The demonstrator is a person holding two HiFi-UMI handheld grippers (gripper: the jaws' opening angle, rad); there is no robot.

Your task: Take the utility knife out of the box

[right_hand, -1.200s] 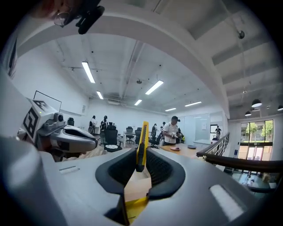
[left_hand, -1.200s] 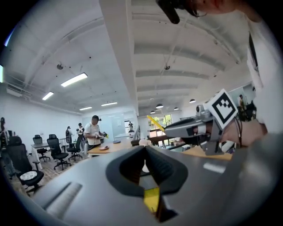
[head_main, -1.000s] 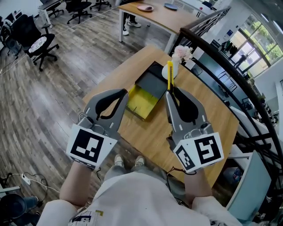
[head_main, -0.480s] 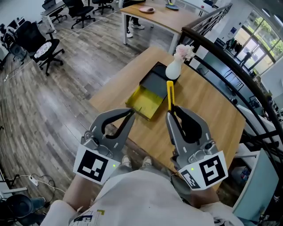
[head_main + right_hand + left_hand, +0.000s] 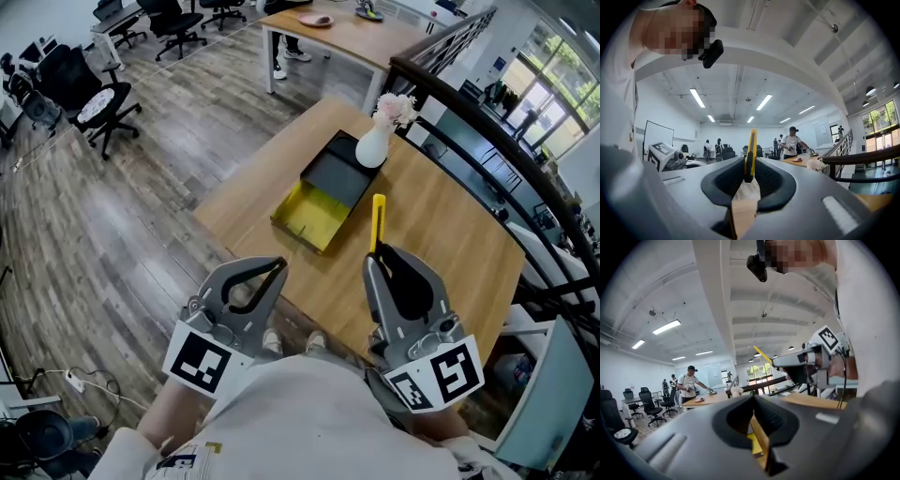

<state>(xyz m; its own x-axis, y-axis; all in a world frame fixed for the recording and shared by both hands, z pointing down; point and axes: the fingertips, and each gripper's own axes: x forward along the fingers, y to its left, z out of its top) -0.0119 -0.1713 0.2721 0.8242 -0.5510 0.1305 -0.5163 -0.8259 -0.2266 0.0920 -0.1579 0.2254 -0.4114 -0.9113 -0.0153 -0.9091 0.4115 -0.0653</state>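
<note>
Legible text: none | left gripper [image 5: 278, 266], marker cube [image 5: 201, 365]: black-and-white square code, no letters | right gripper [image 5: 377, 259], its marker cube [image 5: 437, 372]: same kind of code, no digits | shirt [image 5: 281, 417], print at lower edge: too small to read | yellow utility knife [image 5: 378, 221]: no brand legible

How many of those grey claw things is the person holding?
2. The left claw is shut and empty, by the wooden table at its near edge. The right claw grips a yellow utility knife over the table. None seem hidden.
</note>
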